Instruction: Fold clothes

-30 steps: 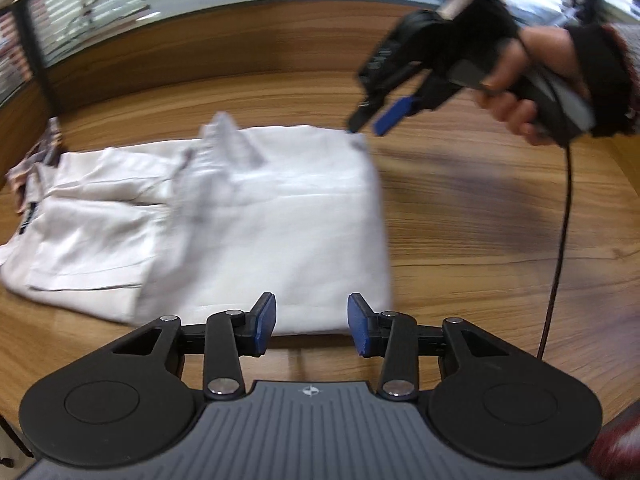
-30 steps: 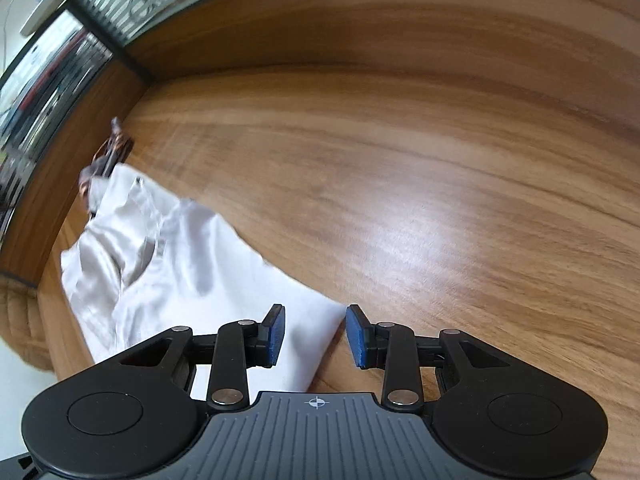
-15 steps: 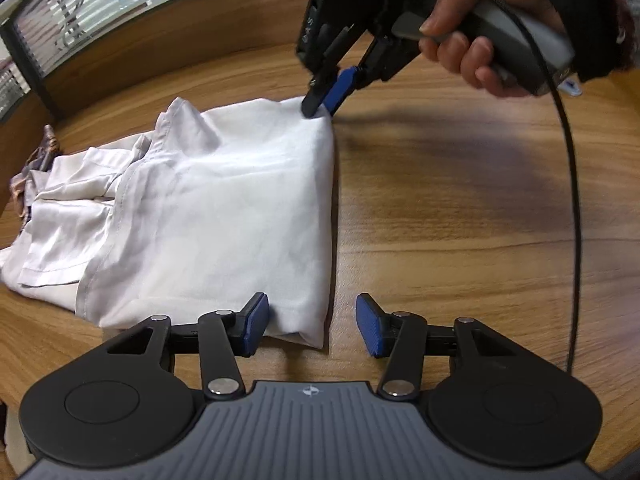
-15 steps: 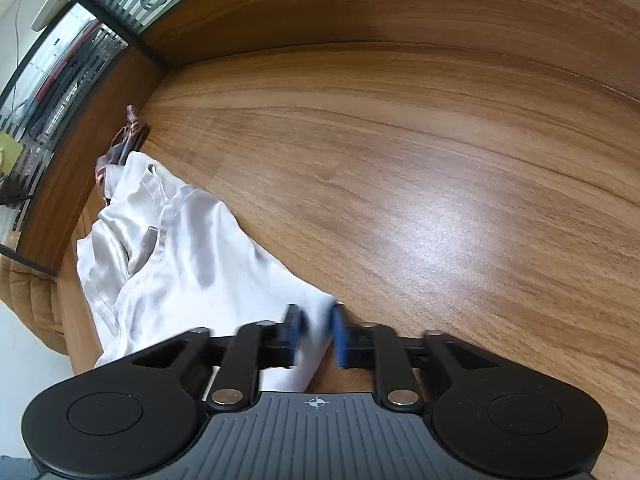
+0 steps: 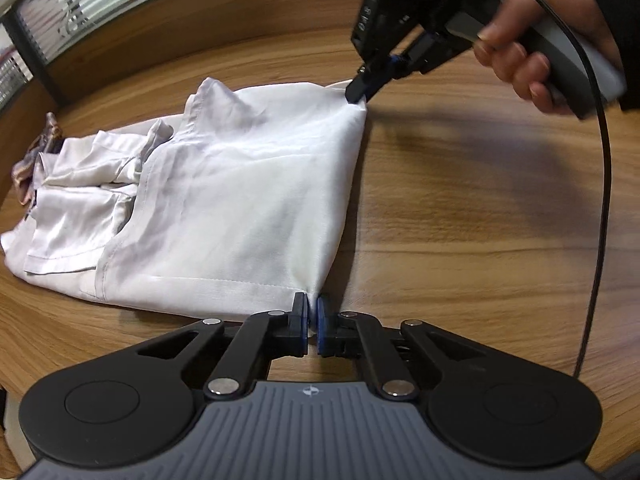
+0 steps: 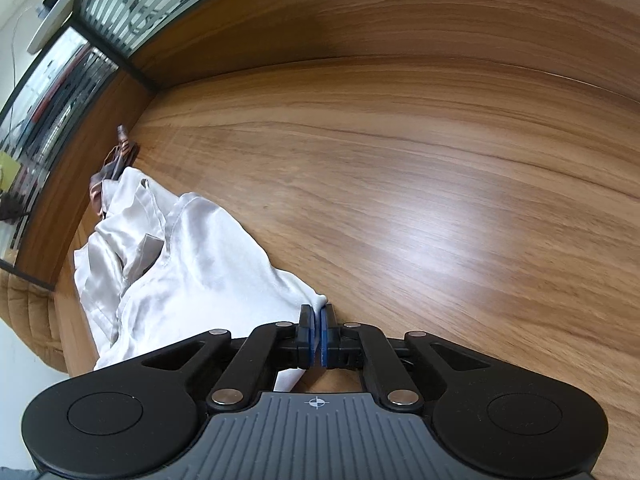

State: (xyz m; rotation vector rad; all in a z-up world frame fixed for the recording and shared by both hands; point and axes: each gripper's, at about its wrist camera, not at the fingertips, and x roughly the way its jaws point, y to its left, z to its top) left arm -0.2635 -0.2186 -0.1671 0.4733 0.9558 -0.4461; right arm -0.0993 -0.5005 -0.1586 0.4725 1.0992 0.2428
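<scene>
A white satin garment [image 5: 240, 184] lies half folded on the wooden table [image 5: 460, 220], its folded edge to the right. My left gripper [image 5: 313, 312] sits at the near right corner of that edge, its jaws closing, the pads pinching the cloth corner. At the far right corner, my right gripper [image 5: 358, 94] bites the fabric from above, held by a hand [image 5: 516, 60]. In the right wrist view the right gripper [image 6: 319, 320] has its jaws closing tight on a tip of the garment [image 6: 200, 256].
A patterned brown strip of cloth [image 5: 36, 152] pokes out at the garment's far left end, near the table's raised wooden back edge [image 5: 200, 28]. A black cable [image 5: 600, 200] hangs from the right gripper's handle. Bare tabletop [image 6: 440, 200] stretches to the right.
Both grippers came down to the garment's right edge and closed on its two corners. The left jaws went from wide apart to pinched; the right jaws finished closing.
</scene>
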